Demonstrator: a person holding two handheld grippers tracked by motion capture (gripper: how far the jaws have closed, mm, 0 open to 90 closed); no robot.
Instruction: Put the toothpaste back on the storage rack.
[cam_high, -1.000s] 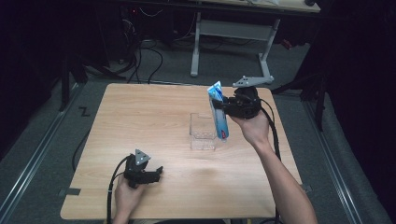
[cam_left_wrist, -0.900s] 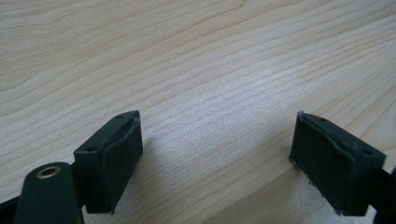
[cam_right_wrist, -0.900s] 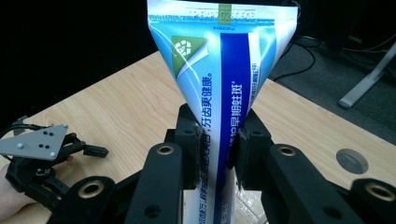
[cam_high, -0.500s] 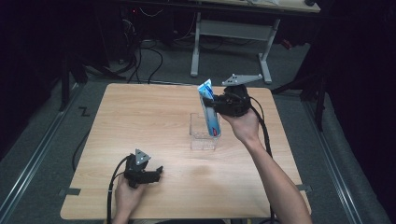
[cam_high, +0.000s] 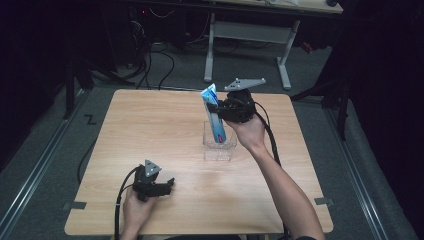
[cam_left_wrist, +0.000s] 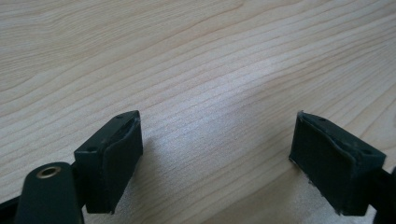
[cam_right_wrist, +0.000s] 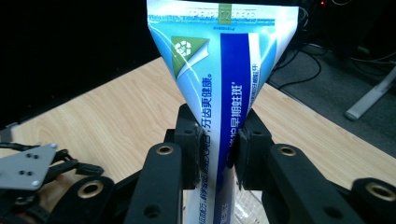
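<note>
- Blue-and-white toothpaste tube is what we are watching, pinched in the right gripper over the far half of the table, toward its right edge.
- We see the tube standing nearly upright, crimped flat end on top, leaning a little toward the far left corner.
- Its lower end is down inside the clear plastic box, which sits on the table right of the middle.
- From the right gripper view we get the grip up close: both jaws are pressed tight against the tube's narrow middle, one on each side, the wide crimped end fanning out above them.
- That same view gives us a glimpse of the box below the jaws, and the left gripper low at the left.
- Over at the near edge, left of the middle, the left gripper lies low on the wood in the person's hand.
- From the left gripper view we see its jaws spread wide apart, nothing between them but bare wood grain.
- We note the two grippers are well apart.
</note>
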